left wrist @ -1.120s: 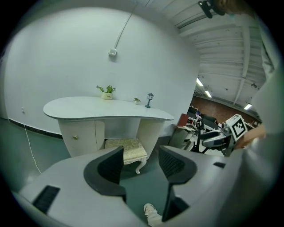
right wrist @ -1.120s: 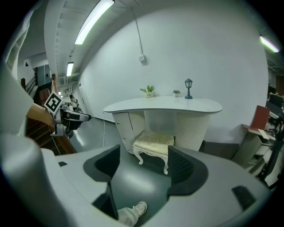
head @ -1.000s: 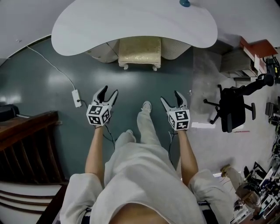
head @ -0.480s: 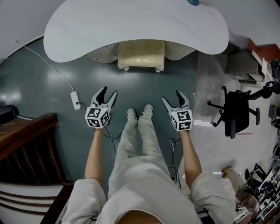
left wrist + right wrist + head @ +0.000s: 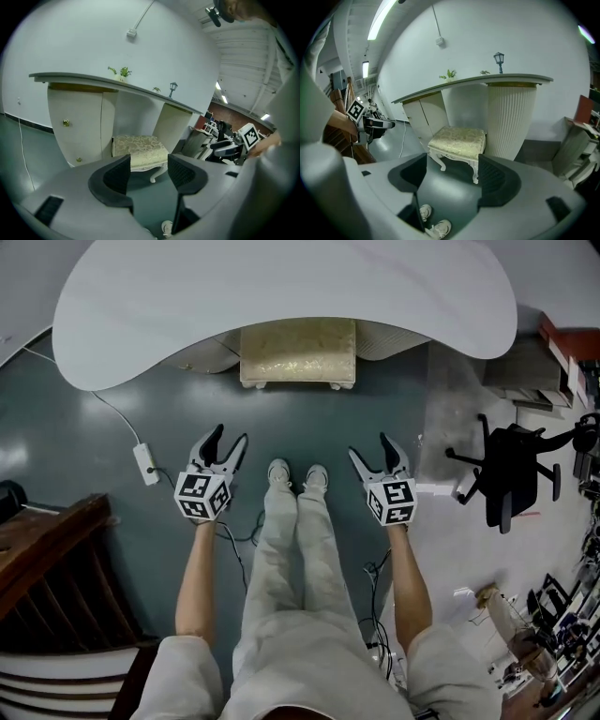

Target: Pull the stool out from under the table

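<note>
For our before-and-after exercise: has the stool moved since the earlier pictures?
No. The stool still sits partly under the table edge, as before; only the camera shifted.

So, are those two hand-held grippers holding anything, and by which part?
Nothing is held. The left hand-held gripper and right hand-held gripper both stand open and empty, short of the stool.
</note>
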A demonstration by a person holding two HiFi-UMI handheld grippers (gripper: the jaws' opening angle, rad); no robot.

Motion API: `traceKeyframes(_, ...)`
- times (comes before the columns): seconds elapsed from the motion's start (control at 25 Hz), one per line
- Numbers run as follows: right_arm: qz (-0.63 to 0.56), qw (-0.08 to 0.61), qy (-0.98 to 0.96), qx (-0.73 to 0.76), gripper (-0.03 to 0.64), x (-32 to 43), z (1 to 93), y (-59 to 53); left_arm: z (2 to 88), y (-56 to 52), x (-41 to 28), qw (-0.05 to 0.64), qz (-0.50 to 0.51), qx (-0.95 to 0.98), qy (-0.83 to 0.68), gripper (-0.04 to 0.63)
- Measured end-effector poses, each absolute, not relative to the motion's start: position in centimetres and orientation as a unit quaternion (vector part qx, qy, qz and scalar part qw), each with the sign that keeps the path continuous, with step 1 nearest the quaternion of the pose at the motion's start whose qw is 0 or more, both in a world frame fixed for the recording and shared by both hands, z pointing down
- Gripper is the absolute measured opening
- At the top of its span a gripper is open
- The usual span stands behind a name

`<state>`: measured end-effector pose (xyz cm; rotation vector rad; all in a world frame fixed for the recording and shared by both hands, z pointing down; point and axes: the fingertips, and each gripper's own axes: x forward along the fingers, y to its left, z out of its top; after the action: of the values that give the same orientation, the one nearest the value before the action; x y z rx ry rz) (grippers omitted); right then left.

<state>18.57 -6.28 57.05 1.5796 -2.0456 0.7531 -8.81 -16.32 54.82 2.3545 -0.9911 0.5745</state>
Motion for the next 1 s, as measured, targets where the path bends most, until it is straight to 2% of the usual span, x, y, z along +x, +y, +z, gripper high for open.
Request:
traceKeyframes(0.6, 0.295, 0.208, -0.715, 0.599, 0.354, 19.8, 71.3, -10.7, 69.2, -21.0, -9.5, 0.267, 0.226, 0.871, -0.346, 0.239)
traceKeyframes(1.0, 0.302, 0.223, -0.724, 0.579, 0.385, 20.7, 81.7, -12.1, 79.5, -23.3, -9.0, 0.234, 0.254, 0.869, -0.355, 0.255)
